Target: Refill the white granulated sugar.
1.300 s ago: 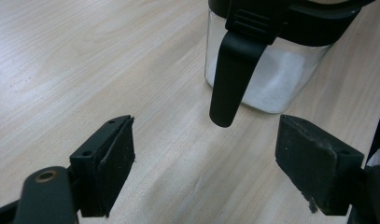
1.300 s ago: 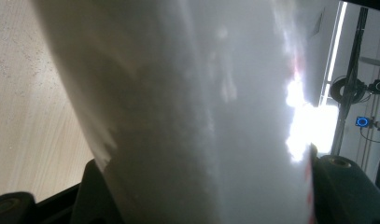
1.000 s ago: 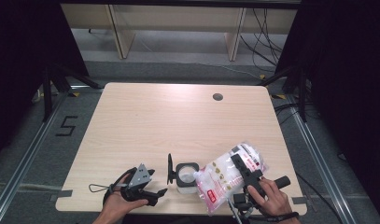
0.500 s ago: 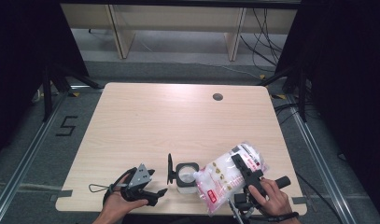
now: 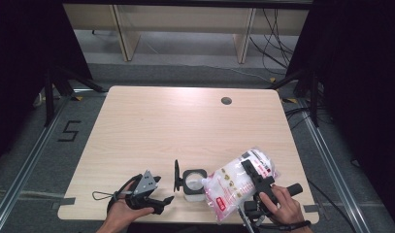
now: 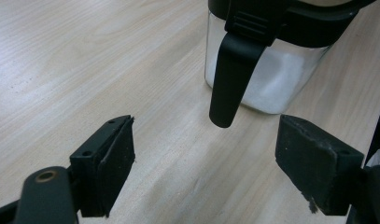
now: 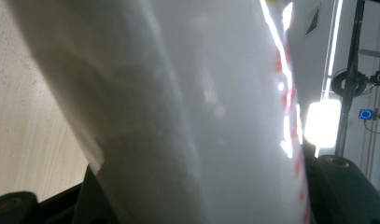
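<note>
At the near edge of the table, everything placed by the jar:
Jar (image 5: 193,180): square, clear-walled, black collar at the mouth, white granules inside; stands upright just inside the near edge of the table (image 5: 185,121).
Jar lid (image 5: 176,175): black, hinged, swung up on edge at the jar's left side; in the left gripper view its black tab (image 6: 228,77) hangs down in front of the glass wall.
Bag (image 5: 238,180): soft clear plastic pouch, white contents, red print; tilted, its lower corner over the jar's mouth, its body rising to the right of the jar.
Right gripper (image 5: 255,174): jaws clamped across the bag's middle, to the right of the jar; in the right gripper view the glossy film bulges between the two black pads.
Left gripper (image 5: 167,190): jaws spread wide with nothing between them, left of the jar and pointing at it, near but apart; pads matte black, blocky.
Table surface: pale wood grain, smooth, rounded corners.
Cable hole (image 5: 226,101): small dark round opening, far beyond the jar toward the back right.
Open room: bare tabletop behind the jar and to its left; scant margin between jar and near edge.
</note>
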Motion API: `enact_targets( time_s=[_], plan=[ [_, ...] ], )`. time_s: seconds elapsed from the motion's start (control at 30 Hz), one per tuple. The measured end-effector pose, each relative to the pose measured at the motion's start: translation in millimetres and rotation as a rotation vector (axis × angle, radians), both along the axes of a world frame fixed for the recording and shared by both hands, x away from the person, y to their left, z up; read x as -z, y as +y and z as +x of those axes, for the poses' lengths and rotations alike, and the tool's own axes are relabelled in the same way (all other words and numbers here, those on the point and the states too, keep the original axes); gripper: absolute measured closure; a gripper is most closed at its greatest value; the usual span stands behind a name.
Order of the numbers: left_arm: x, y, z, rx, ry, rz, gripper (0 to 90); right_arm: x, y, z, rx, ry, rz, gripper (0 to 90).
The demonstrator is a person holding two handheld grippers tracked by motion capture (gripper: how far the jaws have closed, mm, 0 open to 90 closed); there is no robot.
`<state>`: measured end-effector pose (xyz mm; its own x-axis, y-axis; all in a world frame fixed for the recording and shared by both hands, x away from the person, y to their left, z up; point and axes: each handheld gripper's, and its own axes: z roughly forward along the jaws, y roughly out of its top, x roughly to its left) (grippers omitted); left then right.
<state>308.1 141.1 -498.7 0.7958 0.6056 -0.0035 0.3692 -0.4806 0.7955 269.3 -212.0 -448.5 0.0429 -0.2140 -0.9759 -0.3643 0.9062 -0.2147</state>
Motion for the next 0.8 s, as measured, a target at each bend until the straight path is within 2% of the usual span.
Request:
enact_targets(
  time_s=[0.03, 0.33, 0.37, 0.43, 0.47, 0.5, 0.53, 0.8],
  plan=[
    [0.1, 0.1, 0.4, 0.003, 0.002, 0.002, 19.2, 3.2, -1.0, 0.0, 0.017, 0.027, 0.046, 44.5],
    [0.1, 0.0, 0.4, 0.004, 0.002, 0.002, 19.2, 2.7, -1.4, 0.3, 0.005, 0.02, 0.043, 44.6],
    [0.1, 0.0, 0.3, 0.001, 0.001, 0.004, 19.2, -0.7, -0.2, -0.2, 0.001, -0.001, 0.007, 44.6],
    [0.4, -0.2, -0.2, 0.0, 0.002, 0.001, 19.2, -0.6, -0.2, -0.4, -0.001, -0.005, 0.006, 44.6],
    [0.5, -0.3, -0.3, -0.001, 0.005, -0.002, 19.2, 2.6, -1.2, -0.2, 0.009, 0.018, 0.042, 44.6],
    [0.0, -0.1, 0.0, 0.003, -0.001, 0.003, 19.2, 2.5, -1.2, -0.1, 0.007, 0.018, 0.041, 44.6],
    [0.1, 0.0, 0.3, 0.001, 0.0, 0.005, 19.2, -0.5, -0.1, -0.5, -0.001, -0.003, 0.009, 44.6],
    [0.1, -0.4, -0.4, 0.0, 0.002, -0.004, 19.3, -0.5, -0.9, -1.1, 0.008, 0.006, 0.018, 44.6]
  ],
)
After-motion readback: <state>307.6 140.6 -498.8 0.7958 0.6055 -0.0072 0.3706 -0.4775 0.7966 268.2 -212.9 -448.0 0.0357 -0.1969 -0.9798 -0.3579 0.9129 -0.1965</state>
